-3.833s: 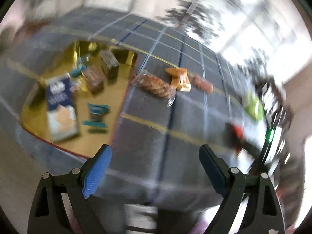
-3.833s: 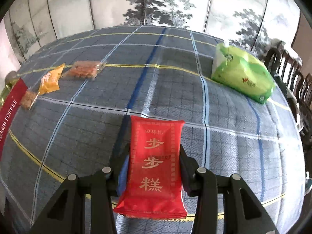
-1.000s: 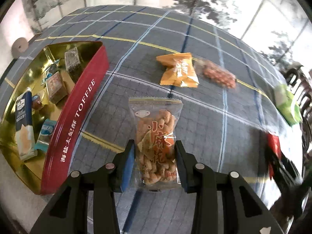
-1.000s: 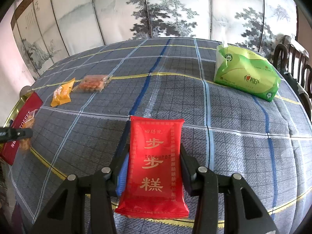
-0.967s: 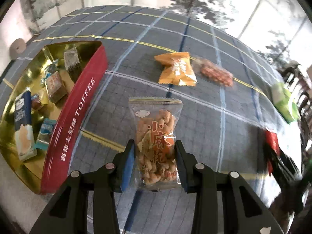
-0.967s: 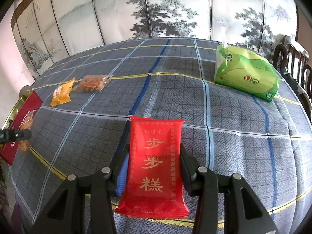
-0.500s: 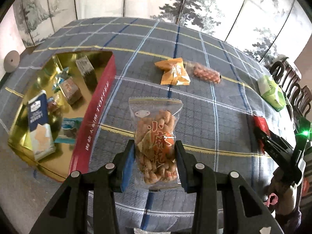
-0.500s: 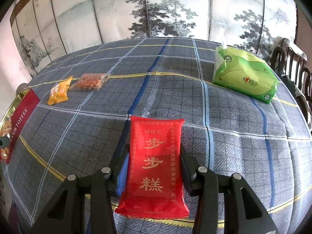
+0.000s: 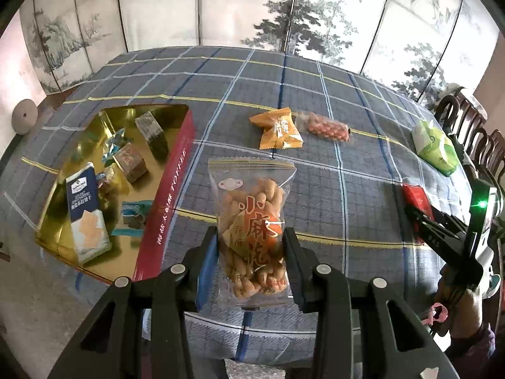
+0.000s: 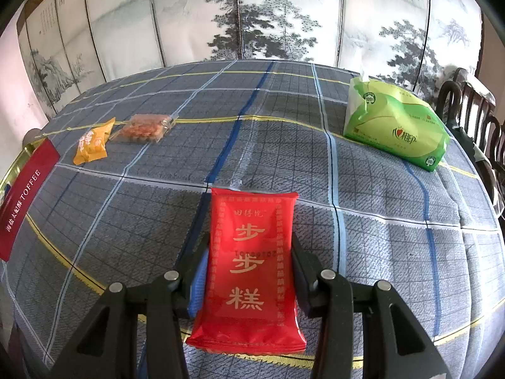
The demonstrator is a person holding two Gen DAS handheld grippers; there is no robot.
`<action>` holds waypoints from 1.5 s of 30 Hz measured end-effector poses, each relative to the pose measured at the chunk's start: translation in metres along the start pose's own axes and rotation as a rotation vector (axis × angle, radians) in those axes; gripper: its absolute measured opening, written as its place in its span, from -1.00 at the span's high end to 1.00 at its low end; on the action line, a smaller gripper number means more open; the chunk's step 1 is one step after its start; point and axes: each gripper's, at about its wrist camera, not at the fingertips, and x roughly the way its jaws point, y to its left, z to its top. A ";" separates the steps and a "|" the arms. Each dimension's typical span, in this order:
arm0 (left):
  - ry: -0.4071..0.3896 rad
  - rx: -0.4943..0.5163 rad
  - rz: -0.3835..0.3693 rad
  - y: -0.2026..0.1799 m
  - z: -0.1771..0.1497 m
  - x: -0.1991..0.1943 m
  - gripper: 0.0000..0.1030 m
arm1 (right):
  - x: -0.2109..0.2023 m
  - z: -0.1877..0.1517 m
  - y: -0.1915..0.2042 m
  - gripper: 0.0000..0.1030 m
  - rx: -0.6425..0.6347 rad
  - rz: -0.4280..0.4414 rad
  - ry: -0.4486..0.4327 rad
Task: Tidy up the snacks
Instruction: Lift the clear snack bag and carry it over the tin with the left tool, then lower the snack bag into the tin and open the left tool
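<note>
The left gripper (image 9: 251,254) is closed on a clear bag of fried twists (image 9: 252,221), its two fingers pressing the bag's lower half from either side while the sealed top stands out ahead of the tips toward 12 o'clock. The bag hangs above the plaid tablecloth (image 9: 363,170), just right of the red toffee tin (image 9: 167,199), which lies at 9 to 10 o'clock in the left wrist view. The tin's gold inside holds a blue-and-white cracker box (image 9: 83,211) and several small wrapped sweets. At 12 o'clock beyond the bag lie an orange snack packet (image 9: 279,129) and, just beside it to the right, a clear pack of reddish snacks (image 9: 326,126). A green tissue pack (image 9: 437,147) sits at 2 o'clock.

The right gripper (image 10: 249,268) is clamped on a red cake packet (image 10: 251,265), held lengthwise between the fingers, its top edge past the tips and its bottom edge back over the gripper body. In the right wrist view the orange packet and clear pack lie at 10 o'clock, the tin's red wall at 9 o'clock, the tissue pack at 2 o'clock.
</note>
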 end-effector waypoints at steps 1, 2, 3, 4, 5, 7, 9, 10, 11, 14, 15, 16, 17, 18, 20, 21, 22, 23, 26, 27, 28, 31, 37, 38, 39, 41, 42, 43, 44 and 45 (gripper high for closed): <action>-0.006 0.003 0.006 0.000 0.000 -0.002 0.30 | 0.000 0.000 0.000 0.12 -0.001 -0.001 0.000; -0.012 0.004 0.010 0.000 0.000 -0.003 0.30 | 0.000 0.000 0.000 0.12 -0.002 -0.002 0.000; -0.018 0.005 0.015 0.001 0.000 -0.005 0.30 | 0.000 0.000 0.000 0.12 -0.003 -0.003 0.001; -0.023 0.006 0.017 0.001 0.000 -0.006 0.30 | 0.000 0.000 0.001 0.13 -0.005 -0.006 0.001; -0.025 0.005 0.019 0.002 0.000 -0.007 0.30 | 0.000 0.000 0.001 0.13 -0.008 -0.010 0.002; -0.029 0.004 0.023 0.005 0.000 -0.009 0.30 | 0.000 0.000 0.002 0.12 -0.013 -0.016 0.003; -0.035 0.004 0.031 0.008 0.000 -0.011 0.30 | 0.000 0.000 0.003 0.12 -0.017 -0.022 0.004; -0.036 0.003 0.032 0.009 0.000 -0.011 0.30 | 0.001 0.000 0.003 0.12 -0.018 -0.022 0.004; -0.038 0.002 0.033 0.011 0.000 -0.012 0.30 | 0.001 0.000 0.003 0.13 -0.017 -0.022 0.004; -0.038 -0.001 0.042 0.016 0.000 -0.012 0.30 | 0.001 0.000 0.004 0.13 -0.019 -0.024 0.004; -0.039 -0.003 0.044 0.018 0.000 -0.012 0.29 | 0.001 0.000 0.004 0.12 -0.019 -0.025 0.004; -0.039 -0.006 0.046 0.020 0.000 -0.012 0.29 | 0.001 0.000 0.004 0.13 -0.019 -0.025 0.004; -0.040 -0.009 0.050 0.023 0.000 -0.013 0.29 | 0.001 0.000 0.004 0.12 -0.020 -0.026 0.004; -0.039 -0.014 0.052 0.025 0.000 -0.013 0.29 | 0.001 0.000 0.004 0.12 -0.021 -0.027 0.004; -0.040 -0.029 0.056 0.034 0.002 -0.014 0.29 | 0.001 0.000 0.004 0.13 -0.021 -0.027 0.005; -0.043 -0.036 0.061 0.037 0.002 -0.014 0.29 | 0.001 0.000 0.004 0.13 -0.022 -0.028 0.005; -0.044 -0.040 0.064 0.040 0.002 -0.015 0.29 | 0.001 0.000 0.004 0.13 -0.022 -0.028 0.005; -0.043 -0.045 0.066 0.044 0.003 -0.015 0.29 | 0.001 0.000 0.004 0.13 -0.022 -0.028 0.005; -0.036 -0.069 0.082 0.061 0.004 -0.015 0.29 | 0.001 0.000 0.004 0.13 -0.022 -0.028 0.005; -0.035 -0.074 0.085 0.064 0.004 -0.015 0.29 | 0.001 0.000 0.004 0.13 -0.022 -0.029 0.004; -0.034 -0.082 0.090 0.070 0.005 -0.015 0.29 | 0.001 0.000 0.004 0.13 -0.022 -0.028 0.005; -0.035 -0.107 0.106 0.090 0.008 -0.016 0.29 | 0.001 0.000 0.004 0.12 -0.022 -0.028 0.005; -0.036 -0.182 0.145 0.138 0.016 -0.016 0.29 | 0.001 0.000 0.005 0.13 -0.022 -0.028 0.005; -0.040 -0.192 0.163 0.146 0.018 -0.016 0.29 | 0.001 0.000 0.004 0.13 -0.022 -0.028 0.005; -0.043 -0.198 0.177 0.153 0.020 -0.016 0.29 | 0.001 0.000 0.005 0.13 -0.022 -0.028 0.005; -0.043 -0.204 0.191 0.162 0.023 -0.014 0.29 | 0.001 0.000 0.005 0.13 -0.022 -0.028 0.005; -0.042 -0.204 0.197 0.165 0.024 -0.013 0.29 | 0.001 0.000 0.005 0.13 -0.022 -0.028 0.005; -0.040 -0.204 0.206 0.168 0.025 -0.010 0.29 | 0.001 0.000 0.005 0.13 -0.022 -0.028 0.005; -0.038 -0.204 0.207 0.169 0.025 -0.008 0.29 | 0.001 0.000 0.005 0.12 -0.022 -0.028 0.005; -0.036 -0.204 0.203 0.170 0.025 -0.007 0.29 | 0.001 0.000 0.005 0.12 -0.022 -0.028 0.005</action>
